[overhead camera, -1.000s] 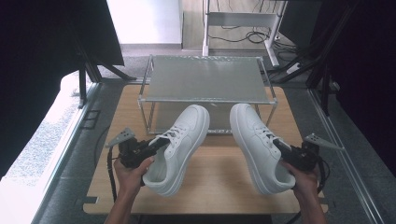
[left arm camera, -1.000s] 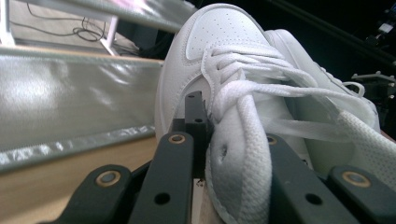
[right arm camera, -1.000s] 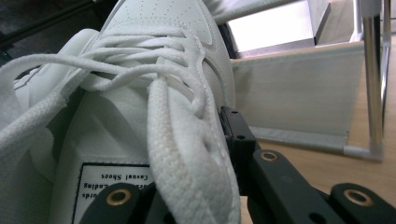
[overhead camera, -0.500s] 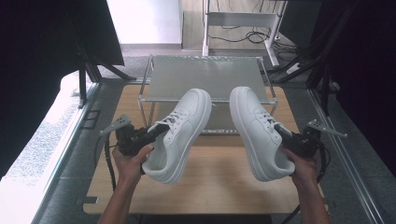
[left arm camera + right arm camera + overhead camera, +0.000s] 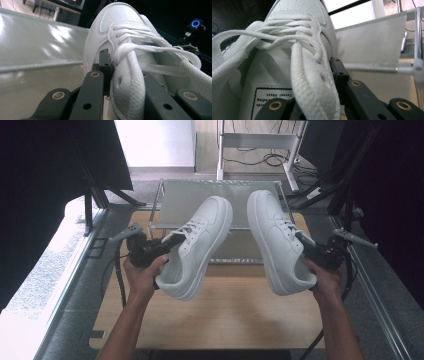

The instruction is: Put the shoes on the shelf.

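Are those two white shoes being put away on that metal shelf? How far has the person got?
Done: both shoes are picked up and off the wooden table. In hand: the left tool grips the left sneaker by its collar, the right tool grips the right sneaker likewise, toes pointing toward the rack. Left, presumably: setting them on the rack, whose top shelf holds nothing yet.
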Motion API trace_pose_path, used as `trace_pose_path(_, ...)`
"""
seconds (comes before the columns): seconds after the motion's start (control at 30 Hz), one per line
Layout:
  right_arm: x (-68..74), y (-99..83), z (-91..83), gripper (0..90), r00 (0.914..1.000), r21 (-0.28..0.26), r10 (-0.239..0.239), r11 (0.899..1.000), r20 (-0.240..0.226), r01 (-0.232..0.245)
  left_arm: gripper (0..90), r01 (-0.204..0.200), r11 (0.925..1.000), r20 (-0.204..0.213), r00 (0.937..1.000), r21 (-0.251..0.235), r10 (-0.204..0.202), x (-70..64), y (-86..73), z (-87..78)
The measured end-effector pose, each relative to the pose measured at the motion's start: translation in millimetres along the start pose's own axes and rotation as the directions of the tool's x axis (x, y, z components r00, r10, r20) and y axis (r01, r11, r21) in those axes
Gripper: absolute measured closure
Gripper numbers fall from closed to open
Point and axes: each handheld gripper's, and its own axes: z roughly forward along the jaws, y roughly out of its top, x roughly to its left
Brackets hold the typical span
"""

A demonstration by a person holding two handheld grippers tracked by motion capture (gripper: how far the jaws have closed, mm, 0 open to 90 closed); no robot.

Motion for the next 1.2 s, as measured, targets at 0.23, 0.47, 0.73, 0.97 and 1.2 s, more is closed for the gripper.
trace_pose_path(0.23, 5.8, 28.0, 14.2, 85.6, 0.9999, -0.018, 0.013, 1.000, -0.003, -0.013, 83.1, -0.011, 0.9999, -0.001, 0.9999, -0.012, 0.011, 2.7, 26.4, 6.6)
trace_pose_path(0.47, 2.8, 43.7, 22.6, 85.7, 0.9989, -0.032, 0.045, 0.998, 0.008, -0.045, 83.1, 0.020, 0.9997, -0.007, 0.9998, -0.017, -0.020, 10.3, 37.7, 13.9)
trace_pose_path(0.73, -1.8, 51.3, 40.1, 85.6, 0.9966, -0.006, 0.056, 0.998, 0.060, -0.056, 83.2, 0.046, 0.9989, -0.020, 0.9988, -0.006, -0.046, 18.1, 45.4, 28.8)
trace_pose_path(0.97, -5.5, 55.8, 54.1, 85.6, 0.9952, 0.011, 0.062, 0.998, 0.076, -0.063, 83.1, 0.075, 0.9972, -0.036, 0.9965, 0.002, -0.075, 27.8, 54.9, 37.8)
trace_pose_path(1.2, -6.3, 62.0, 67.2, 85.6, 0.9934, 0.016, 0.068, 0.997, 0.092, -0.070, 83.2, 0.083, 0.9966, -0.066, 0.9944, 0.002, -0.082, 37.9, 63.7, 42.4)
